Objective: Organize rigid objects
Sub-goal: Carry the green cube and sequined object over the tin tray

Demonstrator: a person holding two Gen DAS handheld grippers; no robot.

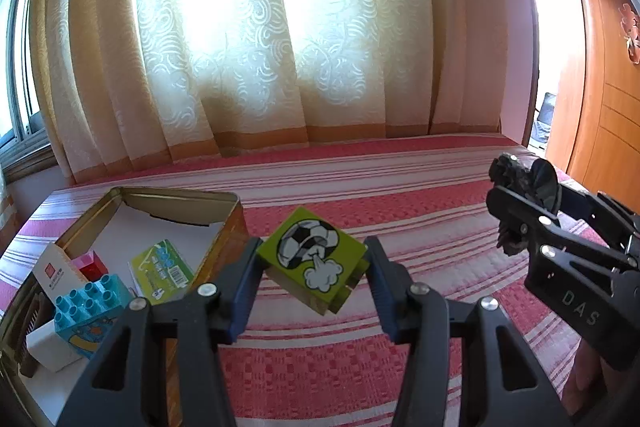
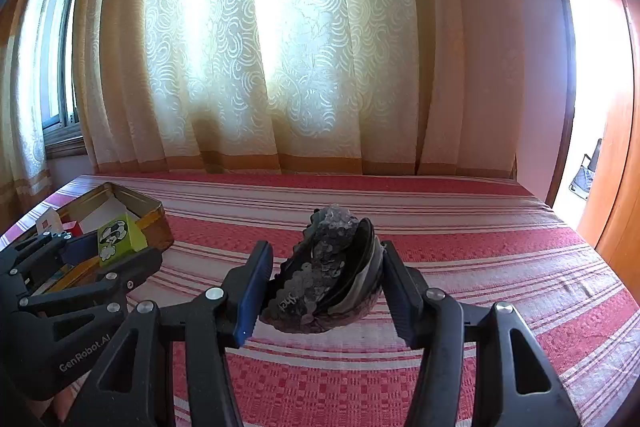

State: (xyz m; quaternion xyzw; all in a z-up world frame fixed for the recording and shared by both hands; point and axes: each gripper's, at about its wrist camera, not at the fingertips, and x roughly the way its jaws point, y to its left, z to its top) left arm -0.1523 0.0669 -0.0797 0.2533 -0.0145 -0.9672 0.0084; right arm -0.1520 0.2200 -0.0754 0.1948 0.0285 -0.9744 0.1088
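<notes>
step: carrying to open gold metal tin (image 1: 224,223) on striped bed | L gripper (image 1: 314,269) clamped on lime-green plastic football block (image 1: 314,259), held just right of tin | R gripper (image 2: 326,281) clamped on dark sequinned rounded object (image 2: 328,271), mid-bed | nxt: likely swing L over tin, release

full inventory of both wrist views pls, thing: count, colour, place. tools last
green block: 1, lime with football print, held above the bed
sequinned object: 1, dark grey, held above the bed
tin box: 1, gold, open, on the bed at left
blue studded brick: 1, turquoise, in the tin
red block: 1, red, in the tin
white carton: 1, white, in the tin
green card: 1, lime, in the tin
bedcover: 1, red and white stripes
curtain: 1, cream, behind the bed
left tool: 1, black, shut on the green block
right tool: 1, black, shut on the sequinned object
</notes>
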